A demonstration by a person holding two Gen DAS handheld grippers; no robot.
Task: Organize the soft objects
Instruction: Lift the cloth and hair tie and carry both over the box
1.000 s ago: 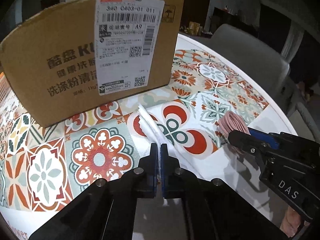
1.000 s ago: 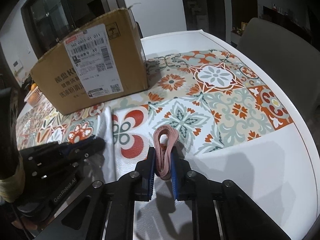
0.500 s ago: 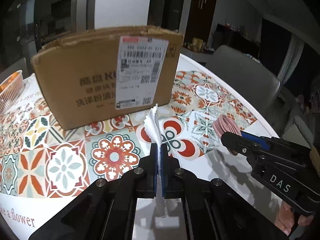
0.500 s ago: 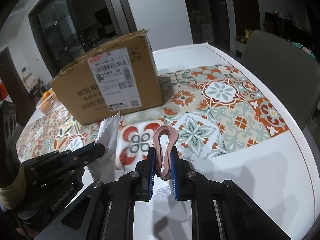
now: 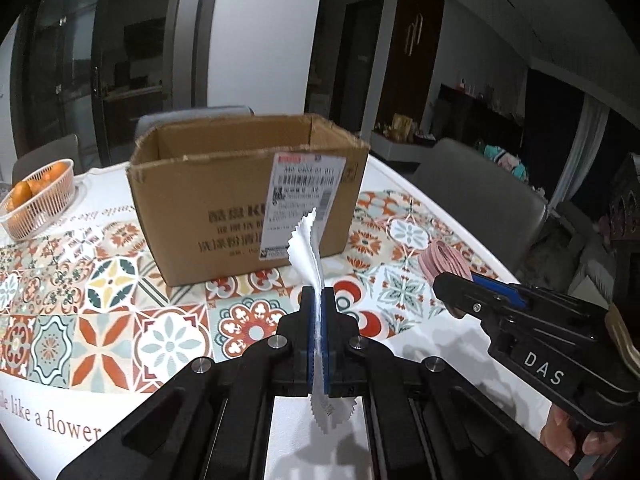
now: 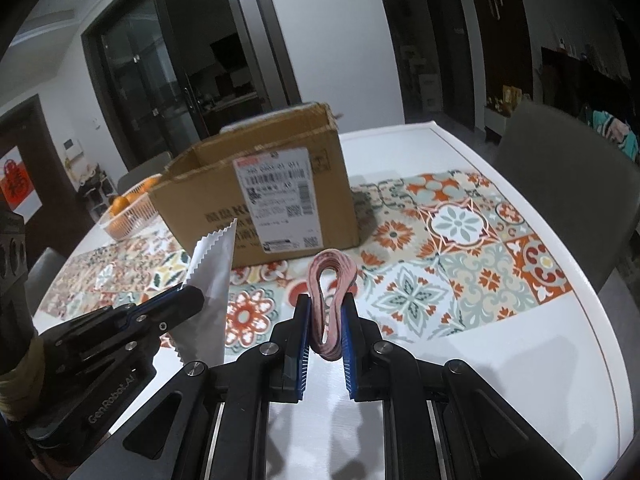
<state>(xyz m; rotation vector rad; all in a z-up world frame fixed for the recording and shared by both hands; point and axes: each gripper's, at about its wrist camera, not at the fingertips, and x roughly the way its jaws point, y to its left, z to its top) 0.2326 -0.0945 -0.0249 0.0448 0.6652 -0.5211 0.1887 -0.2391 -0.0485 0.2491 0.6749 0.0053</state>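
My left hand-held gripper [image 5: 319, 300] is clamped tight on a white zigzag-edged cloth [image 5: 306, 246] standing edge-up, long axis upright. My right hand-held gripper [image 6: 325, 312] pinches a looped pink band [image 6: 332, 276], also upright; both hang above the worktop [image 6: 520, 360]. Ahead, the open cardboard box [image 5: 240, 208] hides its own floor.

I see a matt cardboard box [image 5: 244, 200]; before it, a glossy patterned tablecloth [image 5: 120, 320] and white zigzag-edged cloth [image 5: 306, 252].
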